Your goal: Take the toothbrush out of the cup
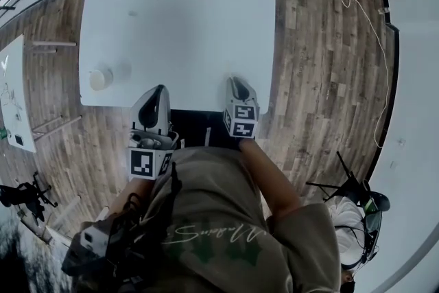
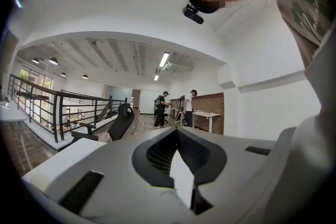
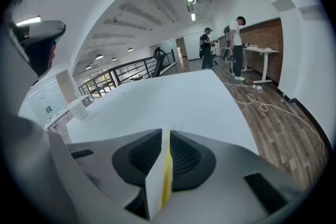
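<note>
**Toothbrush not yet touched: both tongs empty, cup well off to the left**

Head view: a white table [image 1: 185, 24] is bare except for a small pale cup [image 1: 101, 78] close to its left edge. The cup is too small here to show whether a toothbrush stands in it. The left gripper [image 1: 159, 90] and the right gripper [image 1: 233, 83] hang side by side over the table's near edge, both well apart from the cup. The left one is the nearer to it.

Left gripper view: the jaws are clenched together with nothing between them. They point out level across the room towards a railing and distant people, not at the table top. The cup is not in this view.

Right gripper view: these jaws are also drawn together, with only a yellow pad edge showing along the seam and nothing held. They tilt down over the bare table. The cup shows as a small white shape at the far left edge, with no brush discernible.

By my judgement the task has not begun. The approach to the cup, the grasp on the brush and the lift out are all left to do.
</note>
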{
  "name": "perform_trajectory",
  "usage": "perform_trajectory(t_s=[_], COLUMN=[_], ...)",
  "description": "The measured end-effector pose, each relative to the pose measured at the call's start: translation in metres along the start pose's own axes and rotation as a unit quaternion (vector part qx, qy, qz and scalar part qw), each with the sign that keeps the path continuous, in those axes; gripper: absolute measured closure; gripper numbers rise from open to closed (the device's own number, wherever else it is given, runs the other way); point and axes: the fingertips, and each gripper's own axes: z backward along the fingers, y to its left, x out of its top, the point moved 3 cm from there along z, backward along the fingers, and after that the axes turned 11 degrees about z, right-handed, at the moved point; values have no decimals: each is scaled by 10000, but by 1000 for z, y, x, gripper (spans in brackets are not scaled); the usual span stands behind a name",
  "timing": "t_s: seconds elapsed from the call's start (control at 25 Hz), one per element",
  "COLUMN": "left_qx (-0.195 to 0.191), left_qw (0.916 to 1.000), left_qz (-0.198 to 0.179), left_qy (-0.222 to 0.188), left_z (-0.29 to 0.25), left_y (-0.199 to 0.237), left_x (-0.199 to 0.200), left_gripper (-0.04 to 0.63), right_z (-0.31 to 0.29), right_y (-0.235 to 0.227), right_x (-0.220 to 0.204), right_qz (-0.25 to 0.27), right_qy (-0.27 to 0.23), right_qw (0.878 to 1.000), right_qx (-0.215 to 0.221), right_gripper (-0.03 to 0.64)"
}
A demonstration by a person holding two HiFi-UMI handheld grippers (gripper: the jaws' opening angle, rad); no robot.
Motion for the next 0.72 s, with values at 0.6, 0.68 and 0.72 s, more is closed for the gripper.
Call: perform_trajectory(t_s=[0.6,0.68,0.72], left_qx=[167,182,173], left_qw=[9983,9979,9978], left_qz=[273,312,321], left_qy=[-493,-531,-561], left_z=[20,36,44], left_y=[-22,-17,-12], left_x=[110,116,119], left_gripper=[584,584,584], right_z=[178,193,199], right_y=[71,85,96], right_x=[194,205,208], right_qz=[1019,1062,1131], right_qy=[-2256,-2487,-2581], right_qw=[9657,9593,9556], right_qx=[778,820,863], right_gripper=[635,635,634])
